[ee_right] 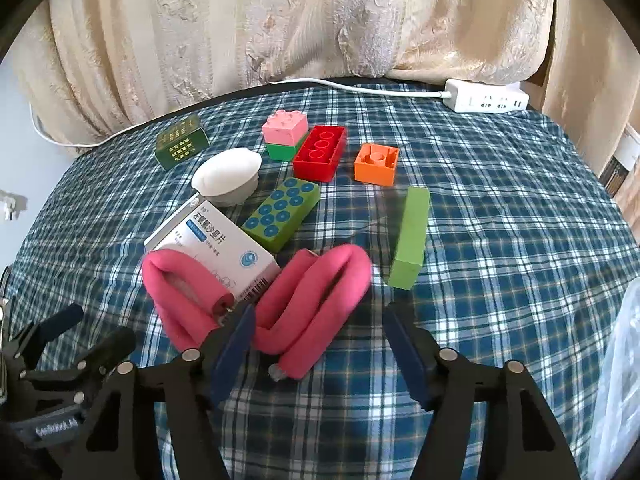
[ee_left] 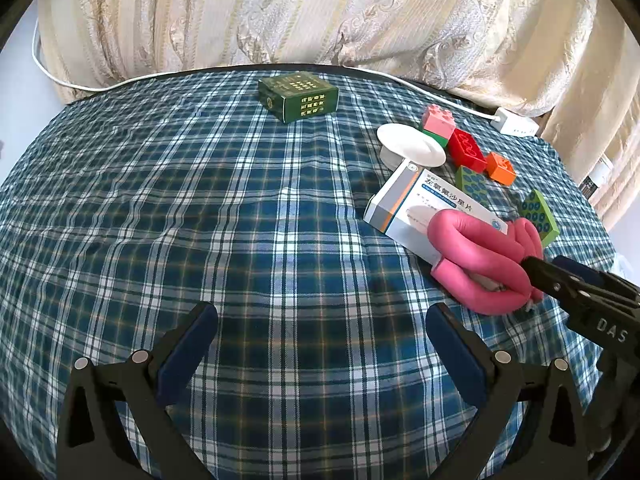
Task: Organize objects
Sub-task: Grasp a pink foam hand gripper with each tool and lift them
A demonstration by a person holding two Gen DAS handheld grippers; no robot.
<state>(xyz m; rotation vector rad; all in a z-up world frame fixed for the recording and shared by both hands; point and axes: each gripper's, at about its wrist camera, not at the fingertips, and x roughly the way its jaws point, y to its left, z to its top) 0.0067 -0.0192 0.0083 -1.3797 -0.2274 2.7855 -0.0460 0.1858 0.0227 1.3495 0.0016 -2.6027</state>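
Observation:
A bent pink foam roller (ee_right: 304, 304) lies on the plaid cloth, partly over a white medicine box (ee_right: 212, 240). My right gripper (ee_right: 320, 344) is open, its jaws on either side of the roller's near loops. It also shows in the left wrist view (ee_left: 536, 268) at the roller (ee_left: 480, 268) and box (ee_left: 424, 200). My left gripper (ee_left: 320, 340) is open and empty over bare cloth. Toy bricks lie beyond: pink on green (ee_right: 285, 134), red (ee_right: 320, 152), orange (ee_right: 376, 164), two lime green (ee_right: 282, 212) (ee_right: 410, 240). A dark green box (ee_left: 298, 96) sits far back.
A white round lid (ee_right: 228, 174) rests behind the medicine box. A white power strip (ee_right: 486, 96) and its cable lie at the table's far edge before cream curtains (ee_right: 280, 20). Clear plastic (ee_right: 616, 380) shows at the right edge.

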